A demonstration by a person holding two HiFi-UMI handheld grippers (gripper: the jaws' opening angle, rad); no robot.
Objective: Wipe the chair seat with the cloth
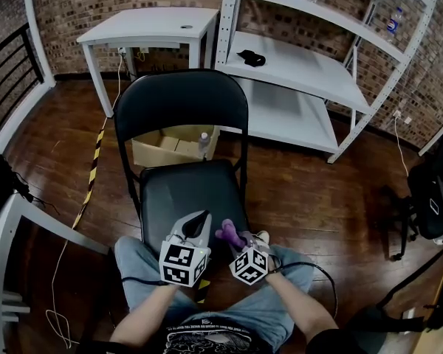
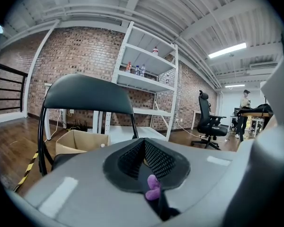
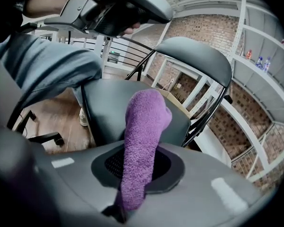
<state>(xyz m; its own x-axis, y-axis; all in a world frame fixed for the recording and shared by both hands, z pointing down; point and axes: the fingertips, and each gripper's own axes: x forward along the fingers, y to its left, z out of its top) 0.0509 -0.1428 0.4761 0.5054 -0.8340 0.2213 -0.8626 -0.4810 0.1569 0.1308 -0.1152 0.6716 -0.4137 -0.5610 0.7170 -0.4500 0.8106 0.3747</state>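
Purple and fuzzy, the cloth (image 3: 143, 136) is pinched tight between the two jaws of the right gripper (image 1: 241, 240). Most of the cloth sticks out past the jaw tips. It stands up like a fat finger, and its top end bends over a little.

From the head view we see the cloth (image 1: 229, 233) over the front edge of the black chair seat (image 1: 183, 192), on the right side. We cannot tell if it touches the seat. In the right gripper view the seat (image 3: 102, 103) lies just behind the cloth.

The left gripper (image 1: 200, 223) is just beside the right one, a bit to the left, and it points at the chair back (image 1: 181, 98). Its jaws are pressed close together, with only a thin slit between them. A little purple bit (image 2: 153, 188) shows low down in that slit. We cannot tell if it is pinched there or only seen through the gap. In the right gripper view the left gripper (image 3: 118, 8) is up high, apart from the top of the cloth.

Our knees in blue jeans (image 1: 136, 260) are right by the front of the seat. Behind the chair sits a cardboard box (image 1: 170, 147) on the wood floor (image 1: 310, 190). A white table (image 1: 151, 26) and white shelves (image 1: 295, 68) stand by the brick wall.
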